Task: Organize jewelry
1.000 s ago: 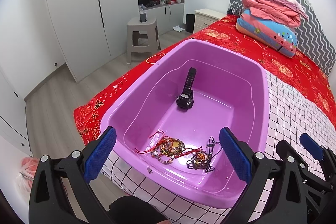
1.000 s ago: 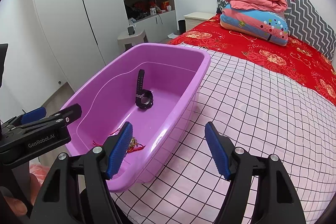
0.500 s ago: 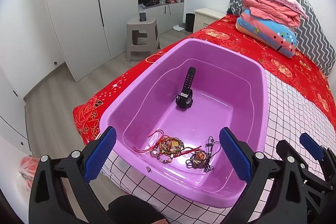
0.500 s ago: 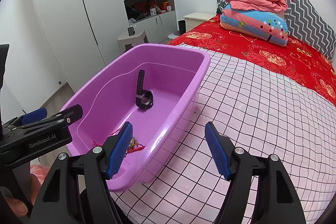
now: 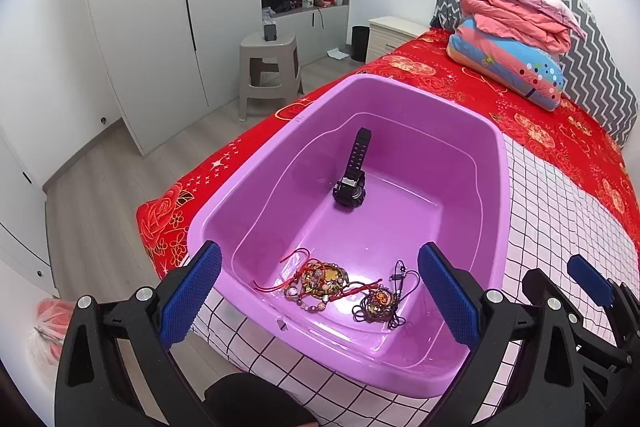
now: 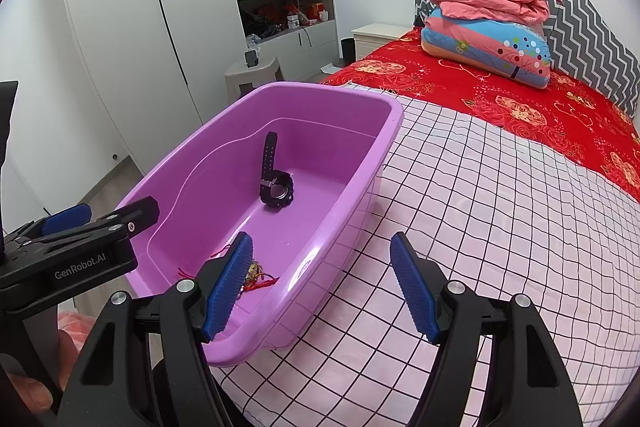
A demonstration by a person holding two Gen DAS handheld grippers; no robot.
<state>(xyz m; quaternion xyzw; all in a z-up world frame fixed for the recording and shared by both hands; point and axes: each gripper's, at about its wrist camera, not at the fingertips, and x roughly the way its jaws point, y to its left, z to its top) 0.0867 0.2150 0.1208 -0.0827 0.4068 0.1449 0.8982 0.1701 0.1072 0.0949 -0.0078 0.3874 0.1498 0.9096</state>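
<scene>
Red-corded tangled bracelets (image 5: 320, 281) in tub (image 5: 494, 227)

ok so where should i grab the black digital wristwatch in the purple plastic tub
Grip the black digital wristwatch by its strap, which sticks up against the purple plastic tub wall, clear of the floor. Come from above with the open left gripper, pinching across the strap's flat faces.

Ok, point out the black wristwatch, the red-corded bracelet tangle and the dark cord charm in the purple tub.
Black plastic wristwatch (image 5: 350, 189), left wrist view, on its case.
Red-corded beaded bracelet tangle (image 5: 320, 281), left wrist view, on the beaded middle.
Dark cord charm with orange pendant (image 5: 378, 301), left wrist view, on the pendant.
</scene>
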